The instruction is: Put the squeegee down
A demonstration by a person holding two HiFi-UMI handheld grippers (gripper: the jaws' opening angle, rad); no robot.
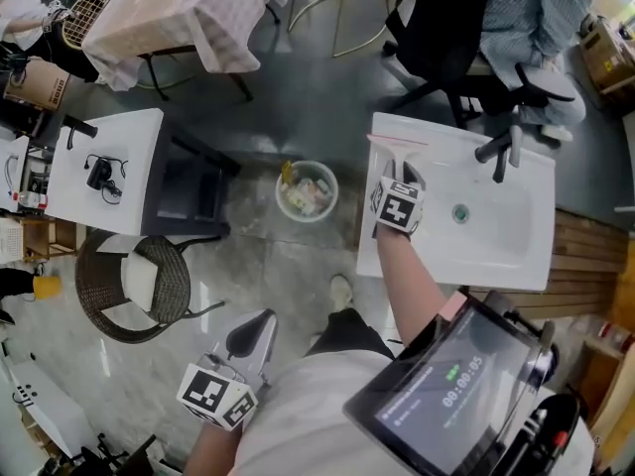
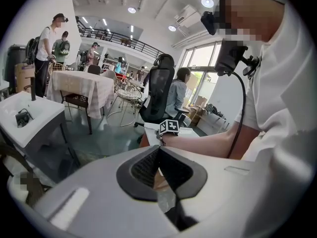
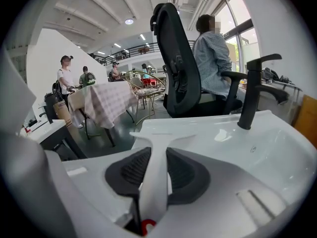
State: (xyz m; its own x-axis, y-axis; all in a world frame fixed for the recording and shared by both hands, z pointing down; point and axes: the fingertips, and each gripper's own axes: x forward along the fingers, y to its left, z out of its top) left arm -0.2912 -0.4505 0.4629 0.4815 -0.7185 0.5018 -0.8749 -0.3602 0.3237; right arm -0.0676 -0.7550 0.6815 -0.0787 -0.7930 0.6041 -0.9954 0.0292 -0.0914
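Note:
A white squeegee (image 1: 397, 144) lies between the pads of my right gripper (image 1: 399, 175), which is shut on its handle. Its blade hangs over the rear left corner of the white sink (image 1: 437, 266). In the right gripper view the squeegee (image 3: 167, 137) runs up between the dark pads of that gripper (image 3: 158, 153), with the sink's basin (image 3: 277, 152) and black faucet (image 3: 252, 93) beyond. My left gripper (image 1: 256, 327) is low at the left, over the floor and far from the sink. In its own view the left gripper (image 2: 158, 150) is shut with nothing held.
A round bin (image 1: 307, 190) with rubbish stands on the floor left of the sink. A wicker chair (image 1: 134, 286) and a white table (image 1: 139, 137) are further left. Behind the sink a person sits on a black office chair (image 1: 456, 28). A tablet (image 1: 446, 390) hangs at my chest.

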